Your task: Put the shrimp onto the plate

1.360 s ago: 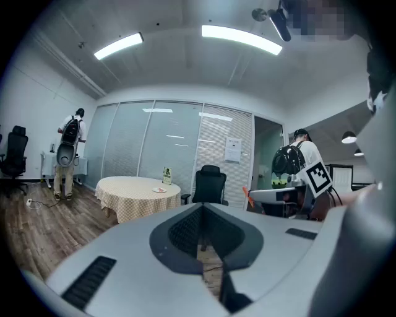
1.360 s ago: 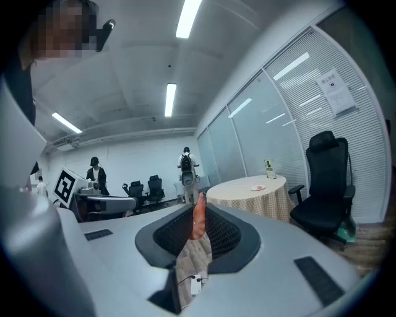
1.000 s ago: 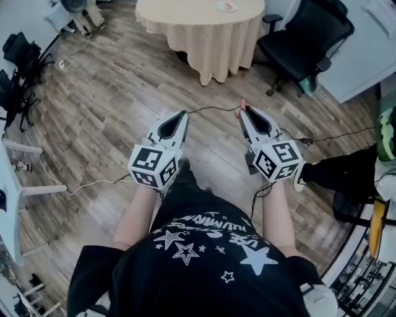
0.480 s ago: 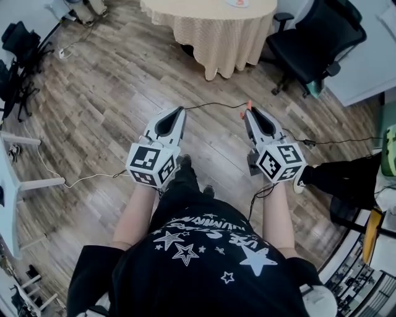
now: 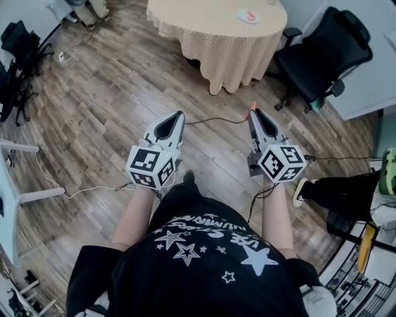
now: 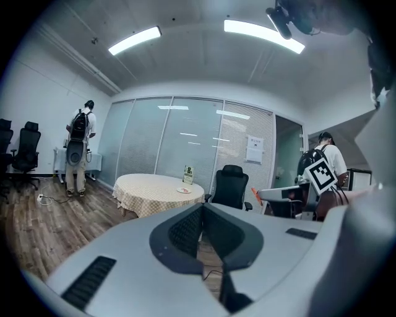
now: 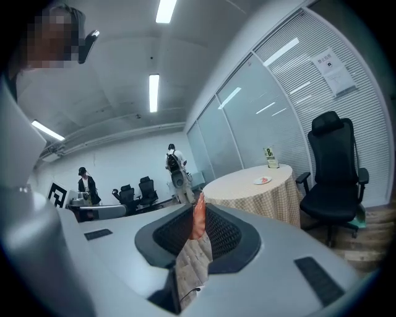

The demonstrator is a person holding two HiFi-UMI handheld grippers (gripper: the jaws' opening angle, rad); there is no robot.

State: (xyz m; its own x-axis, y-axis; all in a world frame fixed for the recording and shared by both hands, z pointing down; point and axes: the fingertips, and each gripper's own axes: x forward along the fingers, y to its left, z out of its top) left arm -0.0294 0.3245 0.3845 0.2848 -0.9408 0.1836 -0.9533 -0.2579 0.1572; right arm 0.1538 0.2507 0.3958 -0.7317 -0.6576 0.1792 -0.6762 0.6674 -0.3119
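Head view: the right gripper [image 5: 253, 112] pinches the shrimp [image 5: 253, 105] in its jaws over the floor [image 5: 111, 93], well apart from the plate [image 5: 248, 17] on the counter [image 5: 198, 18]; the left gripper [image 5: 179, 115] has its jaws pressed together.

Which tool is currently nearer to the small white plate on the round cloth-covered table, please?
Right. The right tool, holding the orange shrimp, points almost straight at the small white plate; the left tool is farther away, off to the person's left.
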